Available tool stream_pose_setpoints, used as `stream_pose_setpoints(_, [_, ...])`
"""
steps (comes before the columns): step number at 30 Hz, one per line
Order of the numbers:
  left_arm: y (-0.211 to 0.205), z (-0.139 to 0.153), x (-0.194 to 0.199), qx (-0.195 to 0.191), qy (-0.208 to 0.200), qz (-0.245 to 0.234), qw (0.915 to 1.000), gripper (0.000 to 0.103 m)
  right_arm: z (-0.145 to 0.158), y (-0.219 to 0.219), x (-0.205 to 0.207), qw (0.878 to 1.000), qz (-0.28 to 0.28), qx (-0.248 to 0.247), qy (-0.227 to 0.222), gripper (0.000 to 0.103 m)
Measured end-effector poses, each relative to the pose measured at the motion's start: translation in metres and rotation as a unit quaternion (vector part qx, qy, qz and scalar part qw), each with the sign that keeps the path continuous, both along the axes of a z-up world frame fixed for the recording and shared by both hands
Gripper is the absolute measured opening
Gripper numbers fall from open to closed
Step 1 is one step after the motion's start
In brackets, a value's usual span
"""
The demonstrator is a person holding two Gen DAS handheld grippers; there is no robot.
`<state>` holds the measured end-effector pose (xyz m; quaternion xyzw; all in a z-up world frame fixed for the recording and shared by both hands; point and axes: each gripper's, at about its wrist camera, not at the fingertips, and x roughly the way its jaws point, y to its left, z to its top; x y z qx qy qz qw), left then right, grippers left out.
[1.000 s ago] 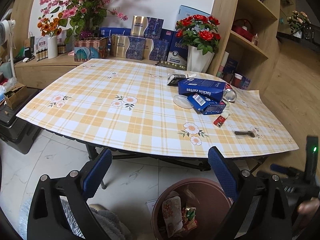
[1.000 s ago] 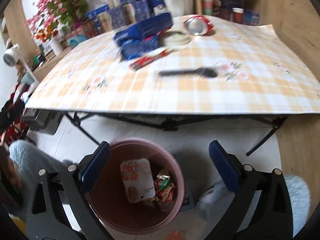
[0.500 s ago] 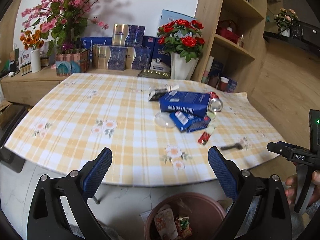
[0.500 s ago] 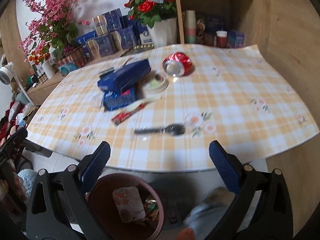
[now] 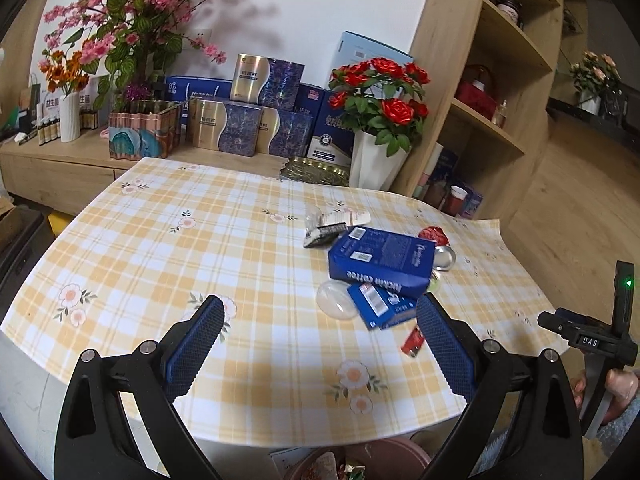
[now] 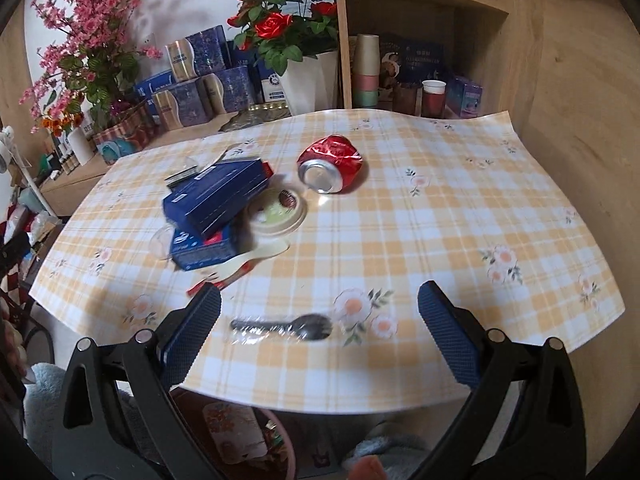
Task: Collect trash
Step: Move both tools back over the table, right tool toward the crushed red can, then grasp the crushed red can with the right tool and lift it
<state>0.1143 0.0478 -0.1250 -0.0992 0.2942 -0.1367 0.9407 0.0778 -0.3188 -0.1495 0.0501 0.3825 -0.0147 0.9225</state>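
Trash lies on the yellow checked tablecloth (image 6: 440,216): two blue coffee boxes (image 6: 218,196) (image 5: 382,260), a crushed red can (image 6: 330,160), a round lid (image 6: 278,212), a red sachet (image 6: 224,278) and a wrapped black spoon (image 6: 280,326). My right gripper (image 6: 320,332) is open, hovering over the near edge just above the spoon. Over the table's near edge my left gripper (image 5: 320,344) is also open and empty, short of the boxes. A pink-brown bin (image 6: 240,436) holding wrappers sits under the table edge, mostly hidden.
Flower vases (image 5: 376,160), gift boxes (image 5: 240,120) and a tray crowd the sideboard behind the table. Wooden shelves (image 5: 500,100) with cups stand at the right. A hand holding the other gripper's handle (image 5: 600,360) shows at the far right of the left wrist view.
Both grippers have risen from beside the bin and moved forward over the table edge. The trash pile now looks closer, and the bin has slipped to the bottom of both views.
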Motion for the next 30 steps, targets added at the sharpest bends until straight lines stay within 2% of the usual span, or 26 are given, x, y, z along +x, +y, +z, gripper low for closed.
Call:
stream_pose_setpoints(12, [0.005, -0.008, 0.067, -0.012, 0.032, 0.007, 0.9994, 0.094, 0.005, -0.026, 0.081, 1.0, 0.008, -0.004, 0.011, 0.097])
stream_pose_setpoints(20, [0.007, -0.015, 0.113, -0.037, 0.06, 0.001, 0.9975, 0.082, 0.0, -0.063, 0.161, 0.999, -0.009, 0.026, 0.02, 0.097])
stream_pose_setpoints(24, [0.003, -0.02, 0.137, -0.05, 0.071, -0.004, 0.9962, 0.079, -0.013, -0.083, 0.201, 0.999, -0.012, 0.036, 0.029, 0.097])
stream_pose_setpoints(30, [-0.012, -0.033, 0.167, -0.053, 0.091, -0.018, 0.9943, 0.076, -0.051, -0.089, 0.26, 0.996, -0.007, 0.054, 0.072, 0.097])
